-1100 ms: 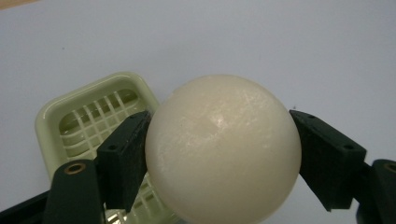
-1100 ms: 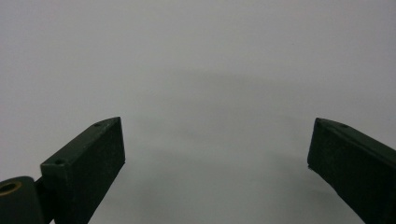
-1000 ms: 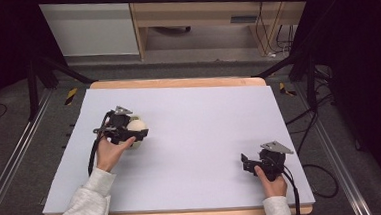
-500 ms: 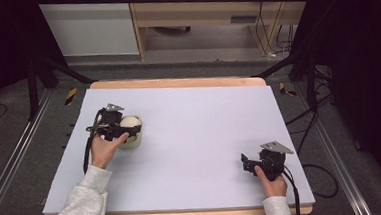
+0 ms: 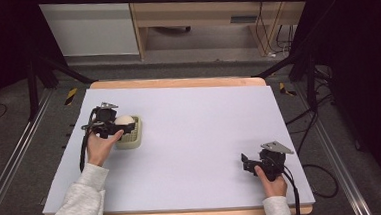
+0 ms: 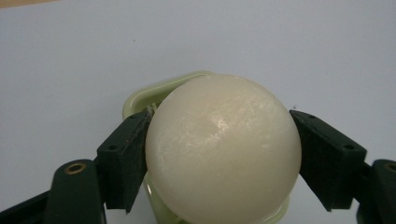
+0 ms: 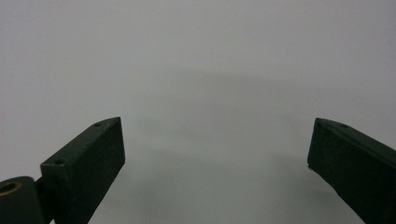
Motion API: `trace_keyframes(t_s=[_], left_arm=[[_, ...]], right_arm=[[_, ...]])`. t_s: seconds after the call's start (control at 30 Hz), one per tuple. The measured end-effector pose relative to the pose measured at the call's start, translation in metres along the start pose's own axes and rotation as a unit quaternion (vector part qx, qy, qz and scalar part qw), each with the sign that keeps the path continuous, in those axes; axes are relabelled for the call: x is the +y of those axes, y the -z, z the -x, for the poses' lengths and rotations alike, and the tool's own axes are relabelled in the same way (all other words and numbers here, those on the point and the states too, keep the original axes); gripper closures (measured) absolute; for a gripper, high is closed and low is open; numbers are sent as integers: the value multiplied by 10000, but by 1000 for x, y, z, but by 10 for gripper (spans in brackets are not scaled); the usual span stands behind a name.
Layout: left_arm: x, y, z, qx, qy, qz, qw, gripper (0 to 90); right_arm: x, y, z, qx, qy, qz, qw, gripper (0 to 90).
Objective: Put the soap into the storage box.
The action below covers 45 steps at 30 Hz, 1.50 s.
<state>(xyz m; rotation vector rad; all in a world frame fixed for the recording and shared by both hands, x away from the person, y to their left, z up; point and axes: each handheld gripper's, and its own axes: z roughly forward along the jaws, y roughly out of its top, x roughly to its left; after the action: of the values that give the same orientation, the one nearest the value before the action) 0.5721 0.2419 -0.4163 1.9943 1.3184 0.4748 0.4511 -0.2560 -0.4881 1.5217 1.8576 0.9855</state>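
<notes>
Comparing high view with a second ago: left hand-held gripper (image 5: 115, 125) has slid back toward person's left with cream smooth ball (image 5: 124, 121), now over pale green ribbed plastic dish (image 5: 131, 136); judged placing step nearly done. Right hand-held gripper (image 5: 252, 163) unmoved, resting on white tabletop (image 5: 199, 127).

Left gripper view: jaws clamp ball (image 6: 223, 147) on both sides; dish (image 6: 154, 91) rim directly beneath, interior hidden by ball, contact unclear.

Right gripper view: jaws spread wide, nothing between them, blurred tabletop (image 7: 196, 70) ahead.
</notes>
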Motion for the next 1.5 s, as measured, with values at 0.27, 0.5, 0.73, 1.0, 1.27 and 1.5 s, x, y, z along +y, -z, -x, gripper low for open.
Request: trace_keyframes(t_s=[0.27,0.5,0.73,1.0,1.27,1.5], left_arm=[[0,-7,2,-9,-59,-75,10000,239],[-2,-14,3,20,-76,-174,9998,240],[-3,-18,3,35,-146,-287,9995,240],[-5,-23,3,86,-178,-399,9990,239],[-7,-26,3,148,-240,-484,9984,239],[-9,-29,3,188,-259,-529,9981,239]], right_arm=[[0,0,0,9,-20,-10,10000,45],[0,0,0,5,-18,-8,10000,45],[0,0,0,9,-23,-6,10000,44],[0,0,0,8,-17,-9,10000,45],[0,0,0,8,-21,-6,10000,45],[0,0,0,10,-22,-8,10000,45]])
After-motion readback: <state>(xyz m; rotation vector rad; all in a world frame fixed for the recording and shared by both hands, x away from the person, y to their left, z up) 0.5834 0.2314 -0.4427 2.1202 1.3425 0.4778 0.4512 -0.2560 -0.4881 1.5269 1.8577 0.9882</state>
